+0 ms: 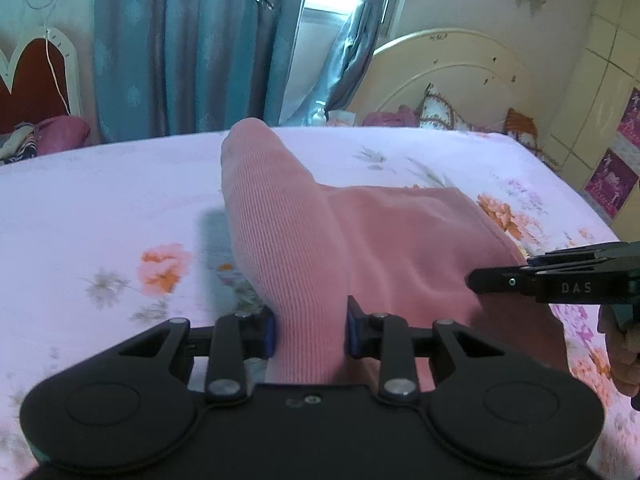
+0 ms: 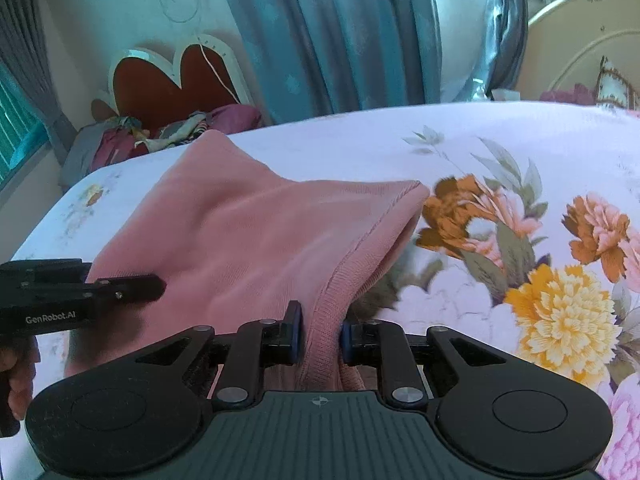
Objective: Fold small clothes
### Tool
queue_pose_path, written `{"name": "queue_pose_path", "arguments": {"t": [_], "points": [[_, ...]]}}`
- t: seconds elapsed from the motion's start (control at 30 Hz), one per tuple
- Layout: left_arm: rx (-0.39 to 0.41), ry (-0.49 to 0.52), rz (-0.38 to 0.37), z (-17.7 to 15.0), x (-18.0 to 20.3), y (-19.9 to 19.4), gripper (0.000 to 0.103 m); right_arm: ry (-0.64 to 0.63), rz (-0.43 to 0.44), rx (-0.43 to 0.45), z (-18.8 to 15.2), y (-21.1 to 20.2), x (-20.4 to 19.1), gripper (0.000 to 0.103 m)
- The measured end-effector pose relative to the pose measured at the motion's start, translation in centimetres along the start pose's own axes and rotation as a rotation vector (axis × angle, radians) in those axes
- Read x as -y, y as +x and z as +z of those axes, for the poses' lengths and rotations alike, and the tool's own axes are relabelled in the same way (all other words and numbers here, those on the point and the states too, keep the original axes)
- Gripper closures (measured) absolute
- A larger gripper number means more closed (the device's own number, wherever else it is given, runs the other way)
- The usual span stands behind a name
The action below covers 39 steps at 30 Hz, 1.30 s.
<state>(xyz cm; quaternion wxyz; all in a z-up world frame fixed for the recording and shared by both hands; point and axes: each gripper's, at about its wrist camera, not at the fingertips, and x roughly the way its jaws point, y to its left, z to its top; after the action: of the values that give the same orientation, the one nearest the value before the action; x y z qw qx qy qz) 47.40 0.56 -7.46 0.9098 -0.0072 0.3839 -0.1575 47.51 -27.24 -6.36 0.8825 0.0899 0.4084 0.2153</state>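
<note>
A pink ribbed knit garment (image 1: 360, 236) lies on the floral bed sheet (image 1: 100, 200), lifted at its near edge. My left gripper (image 1: 310, 330) is shut on a bunched fold of it, which rises as a ridge away from the fingers. My right gripper (image 2: 320, 334) is shut on the hemmed edge of the same pink garment (image 2: 248, 232). The right gripper also shows in the left wrist view (image 1: 552, 280), at the garment's right side. The left gripper also shows in the right wrist view (image 2: 80, 292), at its left side.
The bed (image 2: 520, 152) fills both views. Blue curtains (image 1: 192, 48) and a window stand behind it. A cream headboard (image 1: 452, 72) with pillows is at the far right. A red heart-shaped headboard (image 2: 172, 84) with piled clothes (image 2: 160, 132) is beyond the far left edge.
</note>
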Motion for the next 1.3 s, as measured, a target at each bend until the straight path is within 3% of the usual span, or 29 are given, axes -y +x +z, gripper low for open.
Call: {"name": "queue_pose_path", "arguments": {"t": [0.47,0.67,0.73,0.83,0.93,1.03,1.13,1.2,1.3], "points": [[0.02,-0.048,0.011,-3.0,-12.7,-8.0,0.073,-0.072,0.038,0.014,0.2,4.1,-15.3,0.084],[-0.015,-0.124,-0.016,-4.8,-18.6,-8.5,0.072,-0.116,0.016,-0.015,-0.3,7.6,-20.6,0.085],[-0.056,-0.154,-0.027,-5.9,-20.5,-7.0,0.065,-0.12,-0.014,-0.039,-0.9,9.9,-20.9,0.085],[-0.109,-0.201,0.022,-8.2,-22.9,-4.3,0.048,-0.115,-0.182,-0.096,-3.0,14.5,-18.8,0.085],[-0.066,-0.274,-0.035,-9.3,-24.0,-4.6,0.048,-0.042,-0.136,-0.064,-3.7,14.4,-17.0,0.085],[-0.046,-0.216,-0.019,-8.7,-23.4,-5.5,0.048,-0.061,-0.144,-0.053,-3.4,13.5,-16.9,0.084],[0.036,-0.176,0.02,-7.9,-24.0,-7.5,0.054,-0.036,-0.138,0.026,-2.1,11.7,-17.1,0.085],[0.083,-0.163,0.001,-6.6,-24.0,-7.9,0.059,-0.05,-0.119,0.045,-1.0,11.6,-17.7,0.085],[0.076,-0.124,-0.035,-4.7,-23.8,-6.4,0.069,-0.092,-0.107,0.034,0.5,13.0,-19.2,0.085]]}}
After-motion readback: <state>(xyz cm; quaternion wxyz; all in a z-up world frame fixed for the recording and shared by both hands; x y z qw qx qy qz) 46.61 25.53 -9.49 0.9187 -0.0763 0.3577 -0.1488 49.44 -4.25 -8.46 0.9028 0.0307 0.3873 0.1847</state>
